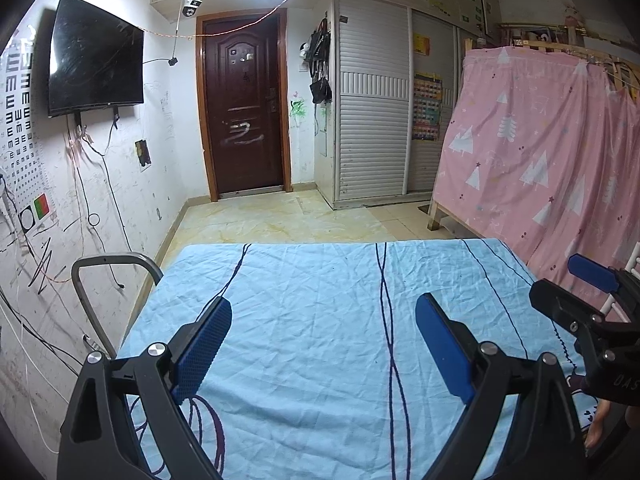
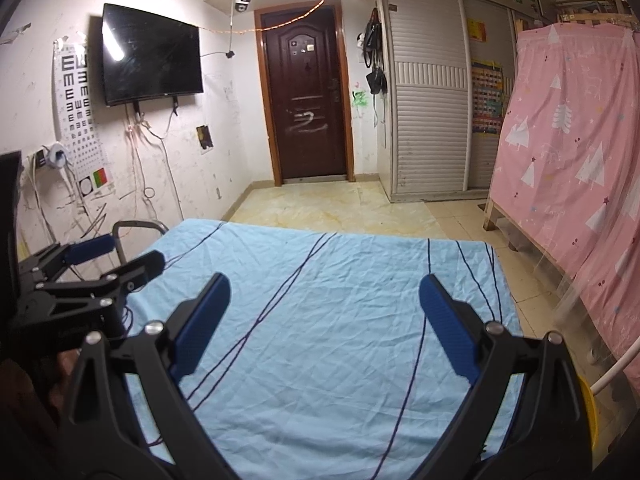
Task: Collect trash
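My left gripper [image 1: 324, 312] is open and empty, held above a table covered by a light blue cloth [image 1: 320, 320] with dark curved lines. My right gripper [image 2: 324, 288] is open and empty above the same cloth [image 2: 328, 320]. Each gripper shows in the other's view: the right gripper at the right edge of the left wrist view [image 1: 576, 284], the left gripper at the left edge of the right wrist view [image 2: 120, 256]. No trash shows on the cloth in either view.
A metal chair back [image 1: 104, 272] stands at the table's left edge. A pink curtain [image 1: 540, 176] hangs over a wooden frame on the right. A yellow rim [image 2: 591, 412] shows low right. A brown door [image 1: 244, 108], a wardrobe [image 1: 376, 100] and a wall TV [image 1: 96, 56] are beyond.
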